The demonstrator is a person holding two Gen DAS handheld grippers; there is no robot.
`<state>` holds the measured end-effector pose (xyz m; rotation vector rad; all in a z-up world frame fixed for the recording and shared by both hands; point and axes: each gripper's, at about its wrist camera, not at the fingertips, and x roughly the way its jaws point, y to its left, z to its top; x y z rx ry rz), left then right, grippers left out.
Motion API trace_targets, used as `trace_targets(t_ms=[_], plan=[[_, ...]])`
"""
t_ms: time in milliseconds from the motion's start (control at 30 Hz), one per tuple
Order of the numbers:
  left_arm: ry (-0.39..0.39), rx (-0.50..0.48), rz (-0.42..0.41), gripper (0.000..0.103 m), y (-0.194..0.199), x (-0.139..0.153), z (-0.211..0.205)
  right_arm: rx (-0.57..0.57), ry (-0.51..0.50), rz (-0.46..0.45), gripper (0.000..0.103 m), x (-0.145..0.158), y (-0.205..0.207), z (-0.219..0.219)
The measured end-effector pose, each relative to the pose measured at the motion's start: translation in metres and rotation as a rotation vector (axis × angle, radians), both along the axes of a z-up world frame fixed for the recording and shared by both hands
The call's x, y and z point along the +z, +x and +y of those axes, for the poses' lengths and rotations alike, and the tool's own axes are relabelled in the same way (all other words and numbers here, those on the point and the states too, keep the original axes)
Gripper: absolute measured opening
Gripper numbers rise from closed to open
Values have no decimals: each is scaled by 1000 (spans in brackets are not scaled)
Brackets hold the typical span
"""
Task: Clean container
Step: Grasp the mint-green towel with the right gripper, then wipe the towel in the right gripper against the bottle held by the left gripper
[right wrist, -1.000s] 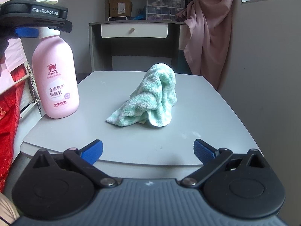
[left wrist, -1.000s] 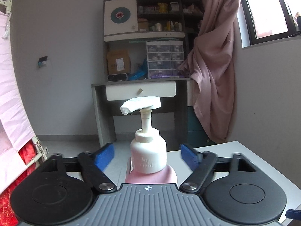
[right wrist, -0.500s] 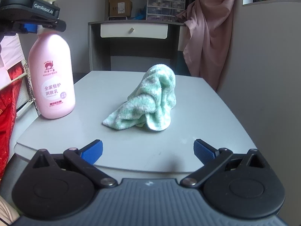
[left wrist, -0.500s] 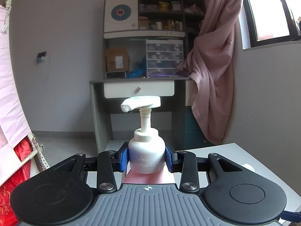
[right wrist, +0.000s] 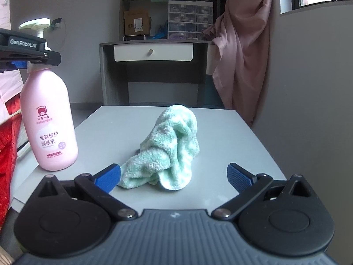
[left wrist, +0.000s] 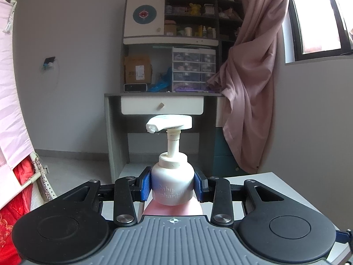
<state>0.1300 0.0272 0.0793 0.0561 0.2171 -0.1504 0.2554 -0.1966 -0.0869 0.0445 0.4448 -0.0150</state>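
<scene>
While the grey surface [right wrist: 220, 132] takes up most of the room in front of me, only two things stand on it: a pink lotion bottle [right wrist: 49, 119] near its left edge and a crumpled mint-green towel [right wrist: 169, 145] near the middle, well apart from the bottle. Behind it a desk [left wrist: 162, 108] with a white drawer sits against the wall, and a pink curtain [left wrist: 249, 88] hangs at the right.

At the bottle, the left hand-held gripper [left wrist: 172, 185] is clamped on the white collar under the pump, its blue pads pressing either side, and the base looks to rest on the surface. Over the towel's near side, the right hand-held gripper [right wrist: 174, 176] stands wide with nothing in it; its left pad sits just beside the near corner of the cloth.

My worry is the high grip: the collar is smooth and rounded, so a sideways wipe lower down could twist or tip the bottle in the pads, and it has little surface to spare on its left. Closing on a single loose fold might drag the towel rather than lift it. Dried lotion clings to the pump nozzle [left wrist: 152, 129] and could smear.
</scene>
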Motion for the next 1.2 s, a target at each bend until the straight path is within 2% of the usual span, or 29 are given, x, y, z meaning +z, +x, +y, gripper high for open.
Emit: trace_targets(t_ms=[433, 500, 533, 733, 767, 800, 833, 867, 1033, 1200], plan=[[-9, -1, -4, 38, 0, 1, 7, 12, -17, -15, 103, 3, 32, -1], [-16, -13, -9, 38, -2, -4, 24, 20, -21, -12, 103, 4, 39, -1], [-18, -8, -9, 38, -3, -3, 19, 24, -24, -8, 103, 3, 42, -1], [-20, -4, -8, 38, -1, 2, 17, 30, -9, 8, 98, -1, 57, -2], [-21, -2, -5, 38, 0, 3, 17, 38, -5, 14, 89, -2, 60, -2], [-23, 0, -3, 38, 0, 4, 18, 45, 2, 21, 67, -4, 61, -3], [-25, 4, -2, 38, 0, 5, 18, 52, 11, 30, 50, -5, 63, -4], [-26, 8, -4, 38, -1, 7, 18, 59, 28, 41, 27, -6, 64, -6], [-22, 11, -15, 38, -5, 13, 18, 92, 66, 10, 27, -1, 55, -16], [-18, 13, -14, 38, -7, 13, 22, 162, 92, -41, 27, 17, 41, -14]])
